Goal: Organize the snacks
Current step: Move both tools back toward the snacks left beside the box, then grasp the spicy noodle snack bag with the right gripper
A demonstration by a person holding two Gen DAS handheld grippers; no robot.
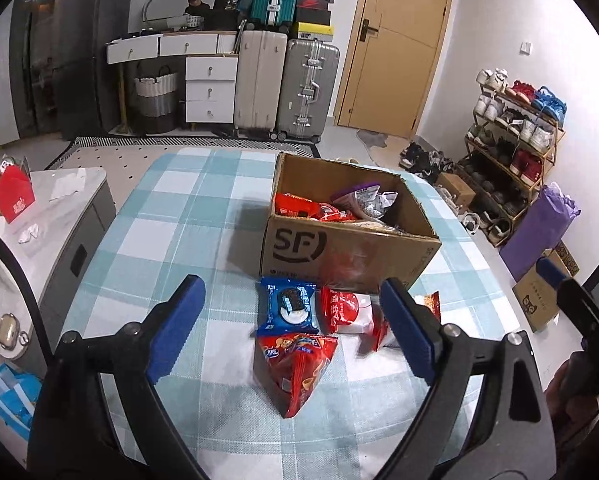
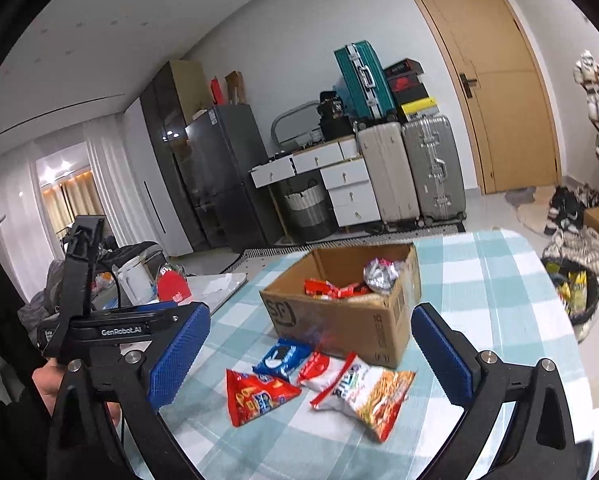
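An open cardboard box (image 1: 351, 256) (image 2: 339, 328) holding several snack packs stands on the teal checked table (image 1: 179, 208). In front of it lie a blue cookie pack (image 1: 289, 306) (image 2: 281, 358), a red triangular chip bag (image 1: 299, 368) (image 2: 255, 394), a red-and-white pack (image 1: 347, 310) (image 2: 321, 370) and an orange-and-white fries bag (image 2: 375, 394), half hidden behind a finger in the left wrist view. My left gripper (image 1: 291, 284) hovers open above these packs, holding nothing. My right gripper (image 2: 311, 312) is open wide and empty, short of the same packs.
A grey side cabinet (image 1: 71, 200) with a red carton (image 1: 13, 196) stands left of the table. Suitcases (image 1: 283, 88), a shoe rack (image 1: 515, 140) and a purple bag (image 1: 539, 232) line the room. A hand (image 2: 47, 384) holds the left gripper's handle.
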